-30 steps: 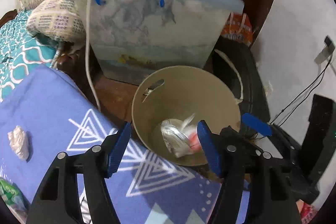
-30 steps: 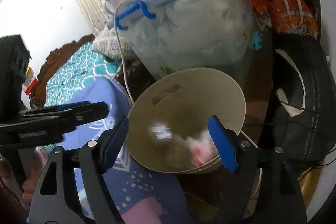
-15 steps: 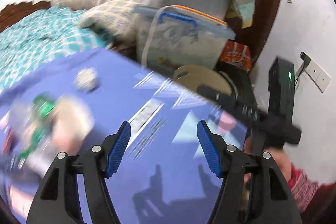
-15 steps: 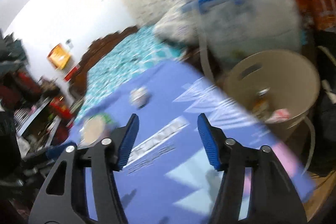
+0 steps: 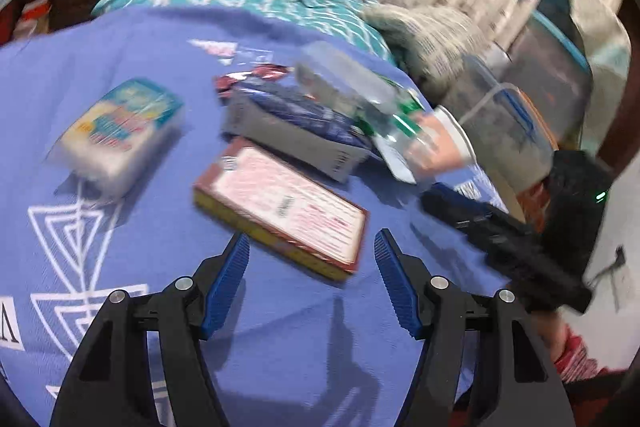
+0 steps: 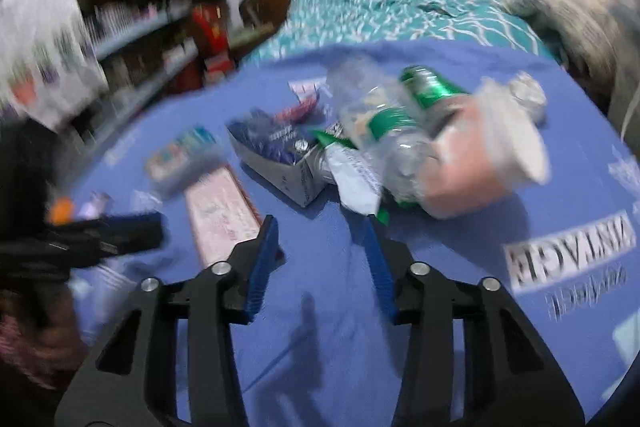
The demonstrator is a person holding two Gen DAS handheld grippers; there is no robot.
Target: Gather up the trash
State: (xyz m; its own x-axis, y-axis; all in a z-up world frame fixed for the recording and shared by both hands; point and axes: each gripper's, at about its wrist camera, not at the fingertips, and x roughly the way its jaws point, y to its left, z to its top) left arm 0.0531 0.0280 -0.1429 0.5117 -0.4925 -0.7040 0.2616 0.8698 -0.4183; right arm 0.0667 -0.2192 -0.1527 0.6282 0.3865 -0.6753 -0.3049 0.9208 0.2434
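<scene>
Trash lies scattered on a blue printed cloth [image 5: 120,39]. My left gripper [image 5: 312,255] hangs open just above a flat red-edged box [image 5: 280,207], nothing between its fingers. Behind the box lie a grey carton [image 5: 296,135] with blue wrappers, a clear plastic bottle [image 5: 360,95] and a soft white pack [image 5: 120,131]. My right gripper [image 6: 320,239] is over the cloth, its jaws closing with nothing between them. Ahead of it lie the clear bottle [image 6: 384,131], a green can [image 6: 432,87], a pale pink cup [image 6: 480,159], the grey carton [image 6: 280,163] and the flat box [image 6: 220,211]. Both views are blurred.
The other gripper's black body shows at the right [image 5: 504,243] of the left wrist view and at the left [image 6: 80,239] of the right wrist view. A teal bedspread [image 6: 400,7] lies behind the cloth. Plastic storage tubs [image 5: 520,115] stand far right, shelves [image 6: 132,39] at the left.
Both grippers have swung away from the beige bin to the trash pile on the blue cloth. The right gripper's jaws have narrowed. The left gripper's opening is unchanged.
</scene>
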